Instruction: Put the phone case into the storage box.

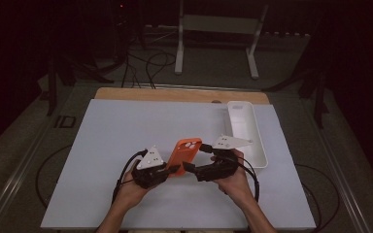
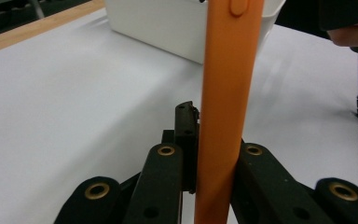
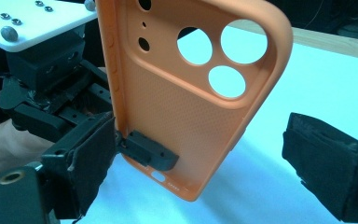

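Orange phone case stands nearest my right tool, whose jaws gape wide on either side of it without pressing. My left tool is clamped on the case's lower edge, holding it up above the desk. That single thin-edge grip is my worry (soft silicone can flex and twist out). If the case slips, it could drop flat or knock the white tray just beside. Open room lies to the left and front.
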`<act>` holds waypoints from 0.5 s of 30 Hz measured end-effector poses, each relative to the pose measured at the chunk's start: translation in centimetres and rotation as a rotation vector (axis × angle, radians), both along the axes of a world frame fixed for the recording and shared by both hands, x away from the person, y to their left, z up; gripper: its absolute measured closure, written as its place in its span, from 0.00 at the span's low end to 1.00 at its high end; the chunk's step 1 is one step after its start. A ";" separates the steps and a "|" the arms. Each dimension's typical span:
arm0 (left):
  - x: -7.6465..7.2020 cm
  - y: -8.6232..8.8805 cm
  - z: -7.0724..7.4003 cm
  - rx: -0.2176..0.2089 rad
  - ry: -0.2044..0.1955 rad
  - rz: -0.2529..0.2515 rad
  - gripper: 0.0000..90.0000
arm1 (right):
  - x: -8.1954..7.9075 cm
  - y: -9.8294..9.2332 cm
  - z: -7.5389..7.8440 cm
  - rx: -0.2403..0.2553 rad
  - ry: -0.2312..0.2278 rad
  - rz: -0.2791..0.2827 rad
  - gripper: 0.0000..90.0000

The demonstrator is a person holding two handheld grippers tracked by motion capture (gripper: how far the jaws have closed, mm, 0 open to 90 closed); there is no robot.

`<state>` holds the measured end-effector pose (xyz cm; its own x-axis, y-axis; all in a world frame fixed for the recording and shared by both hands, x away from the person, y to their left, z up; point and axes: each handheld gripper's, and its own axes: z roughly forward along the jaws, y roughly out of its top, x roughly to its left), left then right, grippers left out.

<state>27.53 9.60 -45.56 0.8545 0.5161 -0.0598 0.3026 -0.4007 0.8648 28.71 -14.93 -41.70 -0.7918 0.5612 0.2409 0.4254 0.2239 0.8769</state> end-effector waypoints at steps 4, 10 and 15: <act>-0.1 0.0 0.0 0.005 -0.009 0.026 0.95 | 0.0 0.0 0.1 0.012 0.002 -0.008 0.11; -0.1 -0.1 0.1 0.008 -0.024 0.057 0.95 | 0.0 -0.2 0.2 0.035 0.005 -0.025 0.11; -0.1 -0.1 0.2 0.008 -0.027 0.079 0.95 | 0.0 -0.3 0.4 0.053 0.000 -0.047 0.11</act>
<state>27.48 9.50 -45.40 0.8122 0.5825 -0.0332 0.3103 -0.3832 0.8700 28.70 -15.20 -41.28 -0.7648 0.5842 0.2716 0.4347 0.1569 0.8868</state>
